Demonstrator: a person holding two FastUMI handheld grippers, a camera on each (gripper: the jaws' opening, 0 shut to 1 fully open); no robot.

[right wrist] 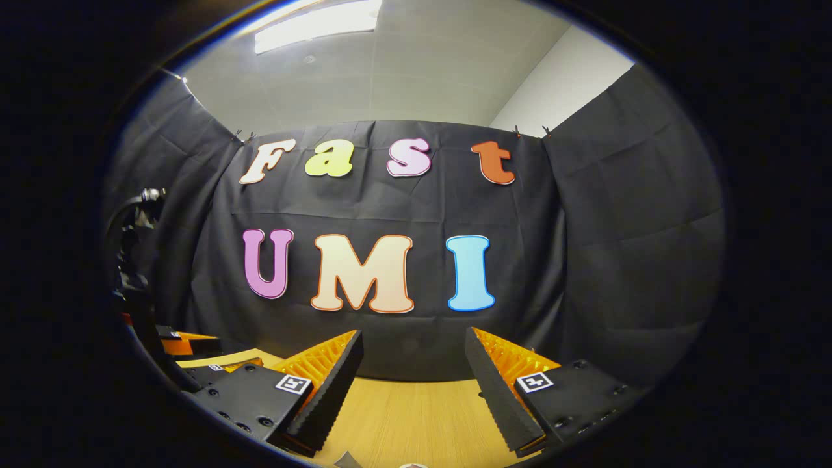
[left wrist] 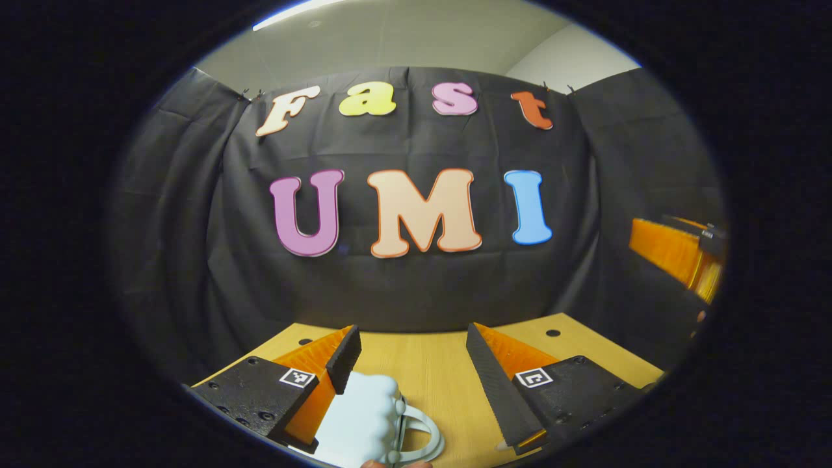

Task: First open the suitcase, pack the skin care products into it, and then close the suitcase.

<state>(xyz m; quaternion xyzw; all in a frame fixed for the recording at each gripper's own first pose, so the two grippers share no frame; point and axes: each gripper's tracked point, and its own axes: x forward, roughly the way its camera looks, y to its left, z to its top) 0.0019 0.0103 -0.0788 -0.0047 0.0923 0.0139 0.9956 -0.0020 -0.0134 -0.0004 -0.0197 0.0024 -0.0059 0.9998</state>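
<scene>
Left gripper spread wide over a pale ribbed object with a handle (unidentifiable); right gripper wide above the wooden table

Black cloth wall; wooden table, pale ceiling, ceiling light

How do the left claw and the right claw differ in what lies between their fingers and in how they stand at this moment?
The left claw has a pale, glossy white lumpy object with a loop handle low between its fingers, touching one finger; the right claw has only the bare light wooden tabletop there. The left claw looks lower and sees more tabletop; the right claw sees more ceiling. Both are open, facing the booth wall.
</scene>
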